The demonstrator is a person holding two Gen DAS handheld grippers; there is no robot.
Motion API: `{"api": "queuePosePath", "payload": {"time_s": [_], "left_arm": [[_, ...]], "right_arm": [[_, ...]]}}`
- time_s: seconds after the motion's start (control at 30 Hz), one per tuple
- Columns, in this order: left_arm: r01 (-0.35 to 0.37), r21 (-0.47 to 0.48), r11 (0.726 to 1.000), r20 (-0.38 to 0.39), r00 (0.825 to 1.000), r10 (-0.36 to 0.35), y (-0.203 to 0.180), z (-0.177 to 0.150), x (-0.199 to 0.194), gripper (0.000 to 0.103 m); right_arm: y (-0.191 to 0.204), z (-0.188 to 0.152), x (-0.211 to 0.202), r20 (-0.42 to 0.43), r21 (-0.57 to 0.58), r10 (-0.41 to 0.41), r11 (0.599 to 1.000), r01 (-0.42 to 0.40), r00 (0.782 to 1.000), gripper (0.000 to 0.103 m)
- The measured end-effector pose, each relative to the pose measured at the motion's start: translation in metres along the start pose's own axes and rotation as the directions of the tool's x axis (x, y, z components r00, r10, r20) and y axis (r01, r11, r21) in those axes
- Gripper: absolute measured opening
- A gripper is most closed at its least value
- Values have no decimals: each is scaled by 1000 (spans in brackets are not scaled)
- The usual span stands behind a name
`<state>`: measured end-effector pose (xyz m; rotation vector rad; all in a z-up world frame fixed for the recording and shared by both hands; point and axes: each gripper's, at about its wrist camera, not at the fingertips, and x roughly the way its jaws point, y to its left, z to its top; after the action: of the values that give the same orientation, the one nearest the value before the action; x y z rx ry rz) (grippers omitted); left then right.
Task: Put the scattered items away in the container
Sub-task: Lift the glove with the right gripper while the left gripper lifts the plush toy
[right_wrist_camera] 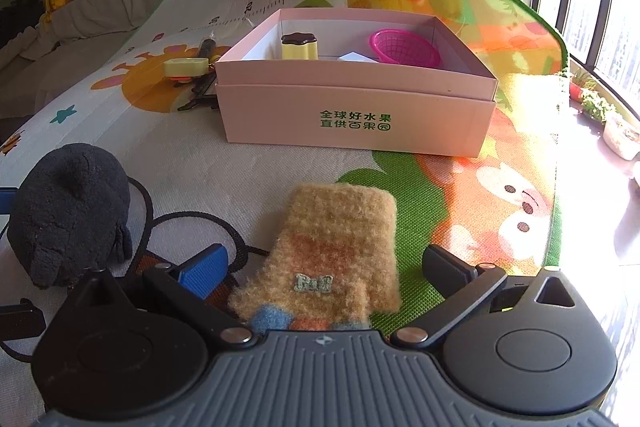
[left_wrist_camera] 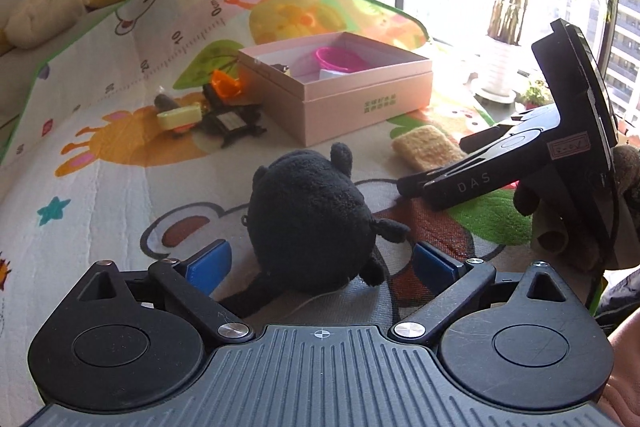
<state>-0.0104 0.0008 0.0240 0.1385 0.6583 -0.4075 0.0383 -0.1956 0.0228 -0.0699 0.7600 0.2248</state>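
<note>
nearest the right wrist camera, the right claw (right_wrist_camera: 320, 269) is spread wide with a fuzzy tan mitten (right_wrist_camera: 332, 251) lying flat on the play mat (right_wrist_camera: 192, 163) between its fingers, neither pad touching it. that straddle looks like a lineup for a pinch across the mitten's width. the left claw (left_wrist_camera: 320, 263) is likewise spread, its blue pads either side of a black plush toy (left_wrist_camera: 310, 215) that sits on the mat, apparently not yet squeezed. the plush is round and soft, so it would likely squash under pressure and need a deep bite.

beyond both, the pink box (right_wrist_camera: 356, 115) stands with no lid on, its opening facing up and easy to drop things into. inside it are a magenta basket (right_wrist_camera: 404, 49), a yellow pudding toy (right_wrist_camera: 300, 47) and a small white piece. beside the box's far left corner a cluster remains on the mat: a yellow block (left_wrist_camera: 179, 115), an orange piece (left_wrist_camera: 226, 85) and dark gadgets (left_wrist_camera: 230, 121). judging by that, the tidying is partly done, with the mitten, plush and cluster left.
</note>
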Motion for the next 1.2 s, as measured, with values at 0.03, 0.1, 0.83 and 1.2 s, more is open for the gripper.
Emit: {"api": "queuePosePath", "payload": {"time_s": [0.03,0.1,0.83,1.2], "left_arm": [[8,-30,1000,3,1000,-8,3,1,1,100],[19,-111,994,1,1000,-19,10,3,5,101],[-206,183,961,-84,971,224,8,36,12,78],[-1,79,997,-3,1000,1,-7,40,11,96]], "right_arm": [[0,0,0,0,0,0,1000,0,1000,103],[0,-1,-1,1,2,0,1000,0,1000,103],[1,-1,-2,6,9,2,1000,-2,1000,103],[-5,-1,-6,26,41,21,999,-22,999,103]]}}
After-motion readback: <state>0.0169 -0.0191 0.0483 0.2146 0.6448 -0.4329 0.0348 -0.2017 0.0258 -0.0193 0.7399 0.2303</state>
